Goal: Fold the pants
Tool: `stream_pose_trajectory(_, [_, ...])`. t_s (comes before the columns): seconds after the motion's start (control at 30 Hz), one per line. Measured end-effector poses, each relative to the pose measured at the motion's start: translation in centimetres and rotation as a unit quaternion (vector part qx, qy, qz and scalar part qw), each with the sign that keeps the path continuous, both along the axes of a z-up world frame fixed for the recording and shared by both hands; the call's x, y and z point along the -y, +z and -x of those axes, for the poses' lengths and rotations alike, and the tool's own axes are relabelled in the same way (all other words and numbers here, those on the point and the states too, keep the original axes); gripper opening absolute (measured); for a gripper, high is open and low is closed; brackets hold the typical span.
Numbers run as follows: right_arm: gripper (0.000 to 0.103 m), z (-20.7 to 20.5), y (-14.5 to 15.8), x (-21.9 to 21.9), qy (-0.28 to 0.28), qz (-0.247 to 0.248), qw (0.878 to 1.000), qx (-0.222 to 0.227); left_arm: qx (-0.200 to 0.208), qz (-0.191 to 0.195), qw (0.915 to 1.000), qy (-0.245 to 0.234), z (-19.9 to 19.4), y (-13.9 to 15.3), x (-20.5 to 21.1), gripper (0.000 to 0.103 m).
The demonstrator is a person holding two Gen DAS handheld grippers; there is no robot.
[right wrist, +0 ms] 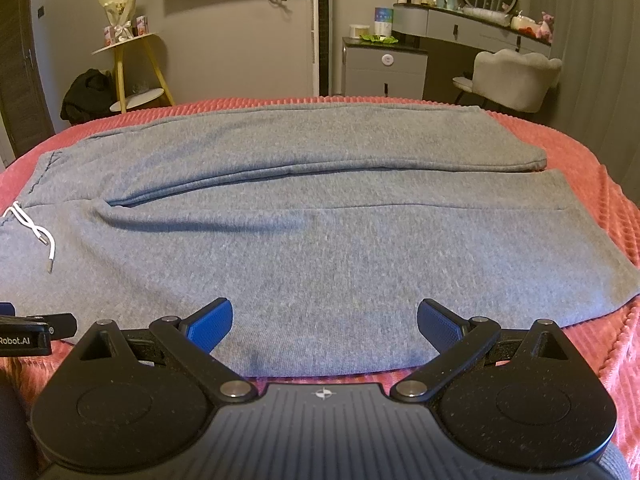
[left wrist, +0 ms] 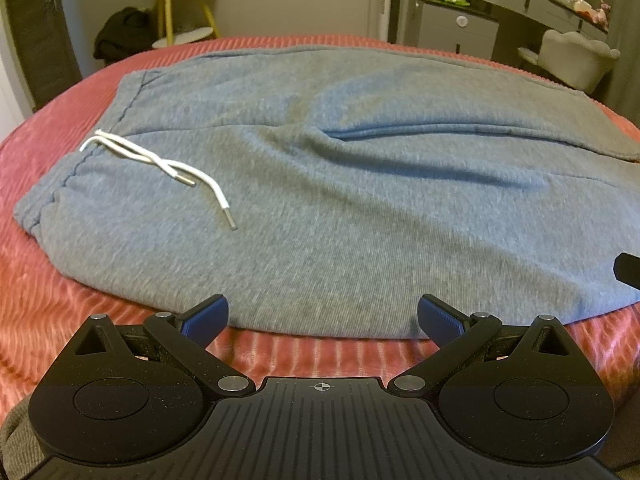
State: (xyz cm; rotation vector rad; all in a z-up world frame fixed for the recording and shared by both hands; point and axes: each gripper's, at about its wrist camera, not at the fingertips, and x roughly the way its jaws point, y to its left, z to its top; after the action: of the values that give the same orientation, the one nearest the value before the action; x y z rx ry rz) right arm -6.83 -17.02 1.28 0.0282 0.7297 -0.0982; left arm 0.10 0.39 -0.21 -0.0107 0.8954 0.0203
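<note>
Grey sweatpants (left wrist: 340,184) lie flat on a red ribbed bedspread (left wrist: 48,168), waistband at the left with a white drawstring (left wrist: 160,164), both legs running right. My left gripper (left wrist: 322,318) is open and empty at the pants' near edge by the waist end. In the right wrist view the pants (right wrist: 320,248) spread across the bed, the two legs side by side, hems at the right. My right gripper (right wrist: 324,320) is open and empty over the near leg's edge. The left gripper's side shows at the right wrist view's left edge (right wrist: 36,330).
Bedspread (right wrist: 600,208) edges drop off at left, right and far side. Beyond the bed stand a yellow side table (right wrist: 136,72), a dark bag (right wrist: 86,94), a grey cabinet (right wrist: 384,68), a dressing table and a pale chair (right wrist: 516,76).
</note>
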Motion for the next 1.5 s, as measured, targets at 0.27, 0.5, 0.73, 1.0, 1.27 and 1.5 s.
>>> stream_pose_trajectory(0.27, [0.099, -0.06, 0.0, -0.05, 0.001, 0.005, 1.0, -0.002, -0.002, 0.003, 1.0, 0.002, -0.05, 0.0, -0.09, 0.103])
stream_pose_trajectory(0.5, [0.099, -0.09, 0.0, -0.02, 0.0, 0.003, 1.0, -0.003, -0.002, 0.004, 1.0, 0.003, -0.09, -0.01, -0.14, 0.103])
stream_pose_trajectory(0.73, [0.099, -0.11, -0.07, -0.06, 0.0, 0.003, 1.0, -0.004, -0.002, 0.004, 1.0, 0.003, -0.06, -0.03, -0.15, 0.103])
stream_pose_trajectory(1.0, [0.099, -0.11, -0.07, -0.07, -0.001, 0.003, 1.0, -0.004, -0.003, 0.004, 1.0, 0.004, -0.03, -0.05, -0.19, 0.103])
stream_pose_trajectory(1.27, [0.099, -0.13, -0.2, -0.08, -0.001, 0.003, 1.0, -0.005, -0.003, 0.005, 1.0, 0.004, 0.05, -0.16, -0.24, 0.103])
stream_pose_trajectory(1.5, [0.099, -0.15, -0.39, -0.15, -0.002, 0.002, 1.0, -0.007, -0.004, 0.006, 1.0, 0.005, 0.06, -0.21, -0.28, 0.103])
